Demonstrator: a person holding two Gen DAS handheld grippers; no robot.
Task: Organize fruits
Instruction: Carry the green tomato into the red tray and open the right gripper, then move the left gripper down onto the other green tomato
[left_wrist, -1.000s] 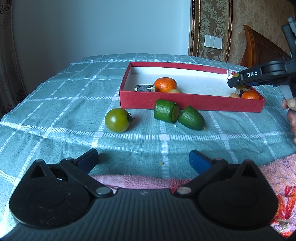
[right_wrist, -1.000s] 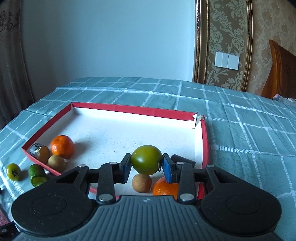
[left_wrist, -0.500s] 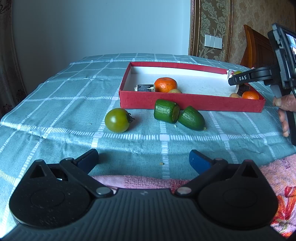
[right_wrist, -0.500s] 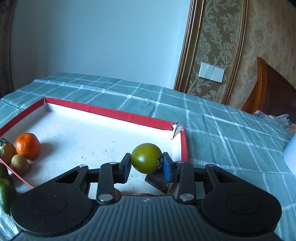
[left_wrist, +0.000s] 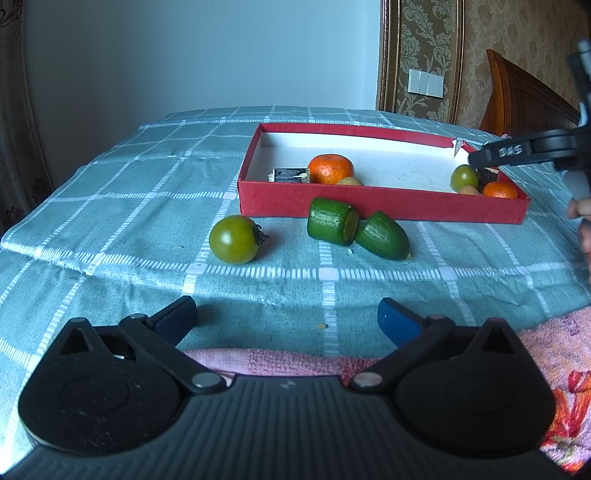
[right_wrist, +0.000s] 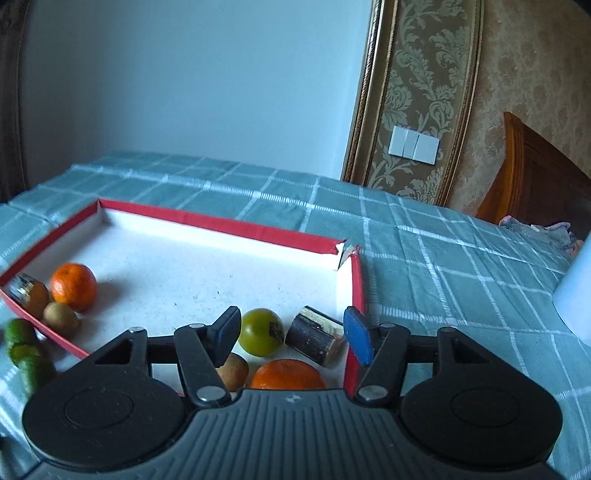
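Your right gripper (right_wrist: 290, 338) has just been opening its jaws; they stand apart, and the green tomato (right_wrist: 261, 331) lies free in the red box (right_wrist: 229, 225) at its near right corner, stem toward the dark cylinder (right_wrist: 314, 335) beside it. Your left gripper (left_wrist: 287, 316) is wide and empty. Only its view shows the second tomato (left_wrist: 233, 239) on the tablecloth (left_wrist: 110, 206), stem pointing right, left of two cucumber pieces (left_wrist: 357, 229) against the box's near wall.

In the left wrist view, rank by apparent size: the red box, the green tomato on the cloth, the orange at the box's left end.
1. red box
2. green tomato and orange look alike; the tomato lies nearer, so no ranking.
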